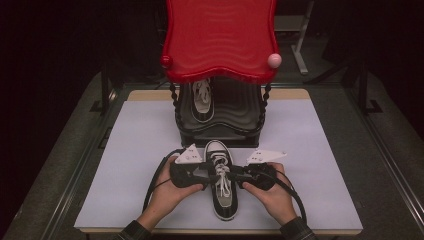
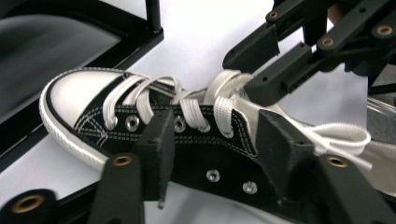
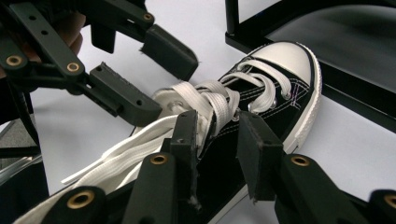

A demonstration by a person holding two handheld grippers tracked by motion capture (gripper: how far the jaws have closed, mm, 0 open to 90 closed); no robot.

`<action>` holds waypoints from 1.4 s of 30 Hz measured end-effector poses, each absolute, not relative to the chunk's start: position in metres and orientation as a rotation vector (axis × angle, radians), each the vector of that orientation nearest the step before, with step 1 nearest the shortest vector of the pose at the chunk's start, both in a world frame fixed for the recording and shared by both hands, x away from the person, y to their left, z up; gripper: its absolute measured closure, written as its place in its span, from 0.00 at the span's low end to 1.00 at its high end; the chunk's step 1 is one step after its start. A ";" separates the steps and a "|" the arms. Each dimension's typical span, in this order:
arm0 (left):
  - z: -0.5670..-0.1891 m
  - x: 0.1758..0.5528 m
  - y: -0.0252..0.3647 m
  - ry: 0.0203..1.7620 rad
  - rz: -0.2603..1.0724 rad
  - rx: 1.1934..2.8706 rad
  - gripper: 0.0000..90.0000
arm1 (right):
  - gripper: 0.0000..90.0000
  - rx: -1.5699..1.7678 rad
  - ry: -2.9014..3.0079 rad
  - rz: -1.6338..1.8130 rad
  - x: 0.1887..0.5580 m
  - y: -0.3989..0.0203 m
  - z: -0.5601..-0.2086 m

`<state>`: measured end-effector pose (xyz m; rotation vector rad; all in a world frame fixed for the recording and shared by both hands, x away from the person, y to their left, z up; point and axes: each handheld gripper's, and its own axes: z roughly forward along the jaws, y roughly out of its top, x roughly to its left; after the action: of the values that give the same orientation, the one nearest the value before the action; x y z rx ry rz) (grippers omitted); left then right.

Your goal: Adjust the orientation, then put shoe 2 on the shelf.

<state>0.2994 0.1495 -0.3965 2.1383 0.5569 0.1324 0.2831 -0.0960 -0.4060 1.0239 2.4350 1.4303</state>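
The work in hand looks like tying the laces [image 1: 222, 176] of the shoe [image 1: 222, 199], which lies on the white mat [image 1: 125, 165] just in front of the red rack [image 1: 220, 40], toe toward it. The left gripper [image 1: 212, 174] comes at the shoe's middle from one flank, the right gripper [image 1: 231, 175] from the other, their tips nearly meeting over the eyelets. In the left gripper view, the jaws stand about half open astride the shoe's side, pads off the canvas, nothing held. In the right gripper view, the jaws are partly open with bunched lace just at one pad; whether it is pinched I cannot tell. To do this well, I would take one strand only, close on it near the crossing, and pull level and away from the shoe so it does not drag. The laces are flat, woven, white and limp; the upper is black canvas with white stitching and metal eyelets; the toe cap is smooth white rubber. A second shoe [image 1: 202, 100] stands on the rack's lower shelf.
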 end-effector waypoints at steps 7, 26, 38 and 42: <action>-0.404 0.301 0.148 0.531 0.050 2.165 0.83 | 0.80 1.026 2.486 1.414 0.288 -0.095 -0.412; -0.388 0.293 0.156 0.520 -0.013 2.137 0.96 | 0.95 0.954 2.537 1.470 0.277 -0.100 -0.401; -0.367 0.282 0.156 0.452 -0.007 2.103 0.96 | 0.95 0.927 2.506 1.526 0.259 -0.107 -0.382; -0.358 0.280 0.157 0.428 -0.002 2.078 0.96 | 0.95 0.908 2.483 1.559 0.256 -0.109 -0.373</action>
<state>0.2804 0.1573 -0.3580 2.0785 0.4279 -0.0019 0.2563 -0.1093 -0.3729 0.9077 2.4832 1.5589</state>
